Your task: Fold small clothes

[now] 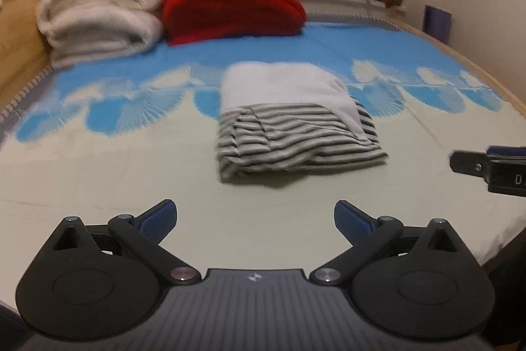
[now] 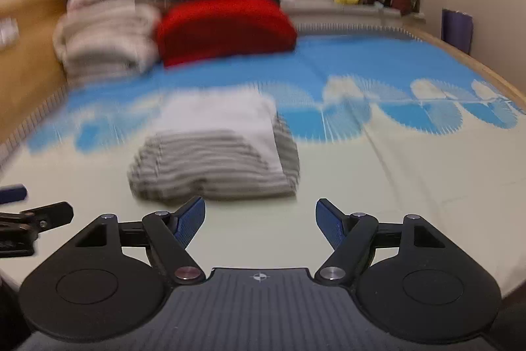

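The striped garment (image 1: 296,130) lies on the bed (image 1: 98,186) as a compact, roughly rectangular bundle, its grey-and-white stripes showing along the near edge and a plain pale panel folded over the top. It sits near the middle of the bedsheet, where the cream part meets the blue fan pattern, with bare sheet between it and both tools. The left gripper (image 1: 255,221) hangs in front of it with its fingers (image 1: 157,221) spread wide and nothing between them; the right gripper (image 2: 260,219) does likewise, its fingers (image 2: 190,219) parted and empty, the bundle lying just beyond its left finger in that view. Each tool also appears at the edge of the other's view, so they are side by side and clear of the cloth. Judging from the tidy shape and the empty tools, this piece looks finished, or very nearly: the layers are stacked, though the near corner sags a little and the right edge shows striped cloth peeking past the pale panel. At the head of the bed, well apart from the bundle, sit a red folded blanket (image 1: 233,9) and a stack of cream bedding (image 1: 102,18); whether any of it belongs to the task cannot be told. No other loose small garment is visible, so what remains may be only setting this one aside or fetching another.
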Tool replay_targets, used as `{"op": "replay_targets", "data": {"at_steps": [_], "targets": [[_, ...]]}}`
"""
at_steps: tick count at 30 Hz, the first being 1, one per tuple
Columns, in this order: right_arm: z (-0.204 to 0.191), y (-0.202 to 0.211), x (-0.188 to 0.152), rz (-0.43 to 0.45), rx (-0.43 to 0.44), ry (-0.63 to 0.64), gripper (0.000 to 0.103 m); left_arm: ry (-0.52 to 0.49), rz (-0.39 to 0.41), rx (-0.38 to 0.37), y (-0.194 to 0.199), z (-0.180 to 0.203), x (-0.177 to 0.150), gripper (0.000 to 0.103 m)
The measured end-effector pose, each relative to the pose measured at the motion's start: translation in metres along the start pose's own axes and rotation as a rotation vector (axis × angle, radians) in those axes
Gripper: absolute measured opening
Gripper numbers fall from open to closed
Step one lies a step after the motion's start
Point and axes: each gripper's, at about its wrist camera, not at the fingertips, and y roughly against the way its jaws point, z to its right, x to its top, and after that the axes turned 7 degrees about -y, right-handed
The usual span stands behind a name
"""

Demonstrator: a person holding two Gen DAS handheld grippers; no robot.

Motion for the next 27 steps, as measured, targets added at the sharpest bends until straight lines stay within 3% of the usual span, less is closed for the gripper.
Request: {"op": "replay_targets", "data": {"at_steps": [5, 9, 14, 27], "targets": [[-0.012, -0.014, 0.003, 0.039, -0.030, 0.049, 0.076, 0.005, 0.056, 0.058, -0.012, 0.003, 0.007, 0.102], [-0.015, -0.028, 0.006, 0.016, -0.039, 0.001, 0.076, 0.061, 0.042, 0.045, -0.018, -0.001, 0.010, 0.102], [-0.029, -0.031, 0.000, 0.041, -0.013, 0.028, 0.077, 0.076, 0.014, 0.030, -0.029, -0.002, 0.013, 0.102], [-0.047, -0.048, -0.006, 0.011, -0.011, 0.107, 0.078, 0.109, -0.005, 0.016, -0.040, -0.002, 0.012, 0.102]]}}
